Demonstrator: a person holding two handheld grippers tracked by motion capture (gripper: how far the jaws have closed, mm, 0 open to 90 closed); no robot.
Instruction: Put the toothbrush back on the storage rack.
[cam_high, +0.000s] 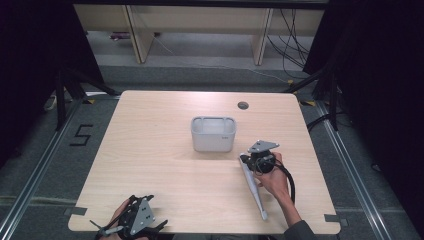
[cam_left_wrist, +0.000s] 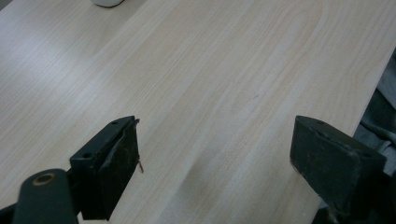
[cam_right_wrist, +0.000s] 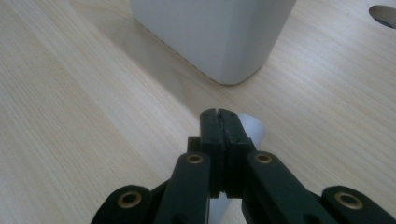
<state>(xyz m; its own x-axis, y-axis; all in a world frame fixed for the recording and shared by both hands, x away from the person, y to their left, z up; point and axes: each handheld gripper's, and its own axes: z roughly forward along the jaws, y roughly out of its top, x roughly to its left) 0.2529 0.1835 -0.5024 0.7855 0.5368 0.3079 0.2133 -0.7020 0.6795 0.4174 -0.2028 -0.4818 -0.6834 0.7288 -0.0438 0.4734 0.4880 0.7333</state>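
A person's right claw (cam_high: 246, 161) is pressed shut on the upper end of a long, pale grey tapered tool (cam_high: 254, 187) lying on a light wood surface (cam_high: 160, 150), its jaws meeting with almost no gap in the right gripper view, where a sliver of the pale tool (cam_right_wrist: 254, 128) peeks out just beyond and below the black tips (cam_right_wrist: 219, 122). Whether the jaws actually pinch the tool or merely rest closed on top of it cannot be told. The tool stretches from the claw back toward the near edge of the surface, its narrow end close to the person's right forearm; a cable loops from the claw along the right hand (cam_high: 274, 176). Just beyond the claw, near but apart from it, stands a grey rectangular bin (cam_high: 213, 134) at the middle of the surface, its rounded corner (cam_right_wrist: 224, 42) looming over the closed jaws in the right gripper view. A round cable hole (cam_high: 243, 105) marks the far side of the surface. At the near left corner, well apart from the tool and the bin, the left claw (cam_high: 131, 220) is held in the left hand, with its jaws spread wide and nothing between them; in the left gripper view its pads (cam_left_wrist: 122, 163) hang over bare wood.
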